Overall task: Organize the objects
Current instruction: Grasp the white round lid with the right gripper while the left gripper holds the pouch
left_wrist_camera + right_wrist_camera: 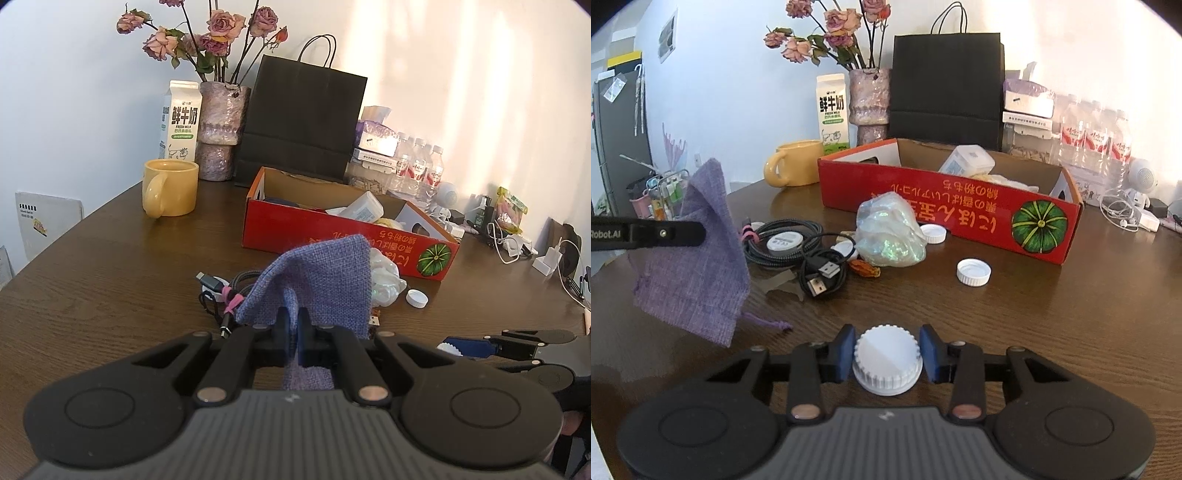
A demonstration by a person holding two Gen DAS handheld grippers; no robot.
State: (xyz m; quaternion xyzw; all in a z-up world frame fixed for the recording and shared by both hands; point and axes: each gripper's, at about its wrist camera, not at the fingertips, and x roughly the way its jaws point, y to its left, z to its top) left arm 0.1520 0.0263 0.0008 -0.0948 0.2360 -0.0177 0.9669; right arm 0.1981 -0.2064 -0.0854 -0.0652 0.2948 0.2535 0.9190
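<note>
While the right gripper [887, 352] sits low over the near edge of the wooden table [1052, 332], its blue pads [846, 354] flank a white ribbed cap [886, 363] that rests on the tabletop; the left pad touches the cap's ridged side, but contact at the right pad cannot be confirmed, so a firm grasp cannot be told. To the left, the left gripper [294, 332] is clenched on a fold of a purple fabric pouch [317, 273], which hangs lifted from its fingers with the lower corner and drawstring near the table. Just beyond the pouch lies a bundle of braided cables [786, 240] with a small white round device [784, 242] on top, and a second black USB cable [822, 275] coiled just beside it. Right of the cables sits a crumpled iridescent plastic wrap [892, 236], with a small brown dried item [866, 269] touching its near left side. Two further white caps lie open side up: one [973, 272] near the middle of the table, another [933, 233] between the wrap and the box. Behind these stands a red cardboard box [960, 218] with a green pumpkin print, holding a clear plastic container [967, 160] and other items that cannot be identified. Farther back and left stands a yellow mug [794, 164]. Along the far wall stand a milk carton [833, 110], a vase of dried roses [870, 103], a black paper bag [947, 85] and a pack of water bottles [1093, 140].
</note>
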